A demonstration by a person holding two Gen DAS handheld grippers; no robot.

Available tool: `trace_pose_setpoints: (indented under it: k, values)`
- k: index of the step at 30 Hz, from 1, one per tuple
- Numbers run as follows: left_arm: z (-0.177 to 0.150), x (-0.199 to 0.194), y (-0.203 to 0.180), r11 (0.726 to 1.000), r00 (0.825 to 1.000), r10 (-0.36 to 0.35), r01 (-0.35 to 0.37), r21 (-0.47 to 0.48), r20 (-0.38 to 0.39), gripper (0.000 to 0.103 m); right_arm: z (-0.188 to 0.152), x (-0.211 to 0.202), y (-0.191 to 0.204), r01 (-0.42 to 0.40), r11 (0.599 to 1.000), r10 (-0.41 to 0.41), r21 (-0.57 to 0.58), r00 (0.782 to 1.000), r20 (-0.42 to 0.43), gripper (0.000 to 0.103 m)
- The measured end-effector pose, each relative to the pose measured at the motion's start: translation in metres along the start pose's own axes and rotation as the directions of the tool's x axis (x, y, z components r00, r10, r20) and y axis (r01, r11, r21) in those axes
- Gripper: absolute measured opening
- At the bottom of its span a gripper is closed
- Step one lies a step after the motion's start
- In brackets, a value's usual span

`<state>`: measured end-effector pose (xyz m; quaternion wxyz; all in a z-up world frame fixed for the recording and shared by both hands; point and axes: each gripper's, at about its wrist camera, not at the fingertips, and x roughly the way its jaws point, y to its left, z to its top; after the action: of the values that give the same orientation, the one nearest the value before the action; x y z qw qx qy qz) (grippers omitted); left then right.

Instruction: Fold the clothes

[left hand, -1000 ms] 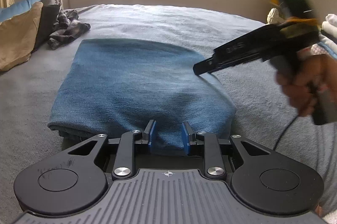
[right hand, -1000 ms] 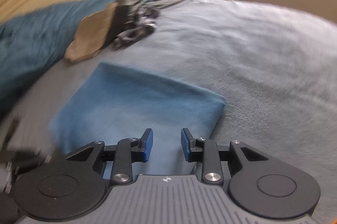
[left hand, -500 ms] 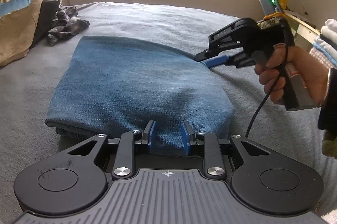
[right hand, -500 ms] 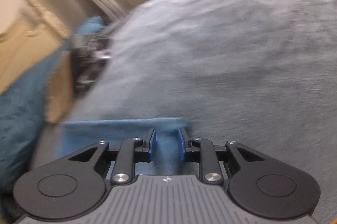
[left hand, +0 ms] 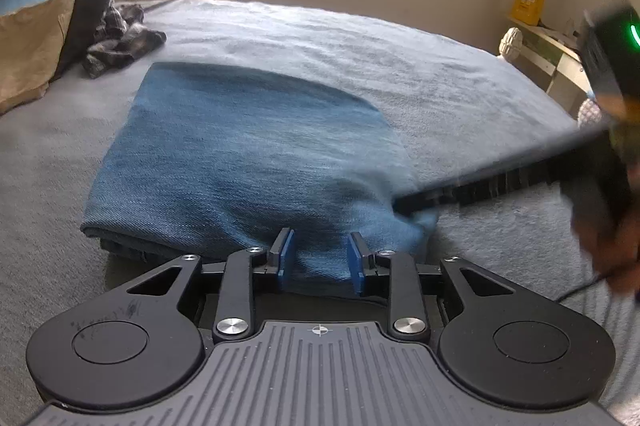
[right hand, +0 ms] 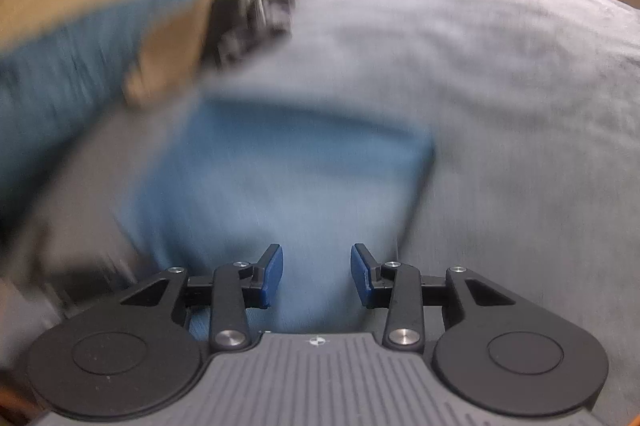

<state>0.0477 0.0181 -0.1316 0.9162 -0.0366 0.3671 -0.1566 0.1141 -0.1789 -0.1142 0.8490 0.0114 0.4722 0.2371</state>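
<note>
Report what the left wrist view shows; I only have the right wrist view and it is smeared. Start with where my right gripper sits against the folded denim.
Observer: The right gripper reaches in from the right, with its tip at the near right corner of the folded denim. Its jaws are opening with nothing visibly pinched. It is too blurred to tell whether it touches the cloth.
Operator: Now give me the left gripper.
Observer: The left gripper straddles the denim's near edge. Its jaws are opening, with cloth between the fingers but not pinched.
Operator: Name something off to the right that I cannot see.
Observer: A yellow box stands on a shelf against the right wall.
</note>
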Motion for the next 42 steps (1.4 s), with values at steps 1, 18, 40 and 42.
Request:
trace_pose_setpoints:
  k: [1,18,40,42]
  values:
    - [0.0,0.0,0.0,1.0,1.0,-0.001,0.001,-0.004,0.003,0.031,-0.01,-0.006,0.003,0.008,1.0,-0.008,0.0,1.0,0.017,0.043]
    - [0.001,-0.002,-0.006,0.997,1.0,0.022,-0.021,-0.075,0.004,0.037,0.008,-0.049,-0.009,-0.004,0.989,-0.006,0.15,0.998,0.068,0.097]
    - [0.005,-0.001,-0.014,0.993,0.998,0.056,-0.056,-0.1,-0.007,0.039,-0.008,-0.086,-0.012,-0.01,0.935,0.022,0.354,0.999,-0.029,0.103]
    - [0.005,-0.001,-0.015,0.993,0.998,0.058,-0.058,-0.1,-0.007,0.039,-0.007,-0.093,-0.011,-0.004,0.938,0.003,0.347,1.0,0.002,0.103]
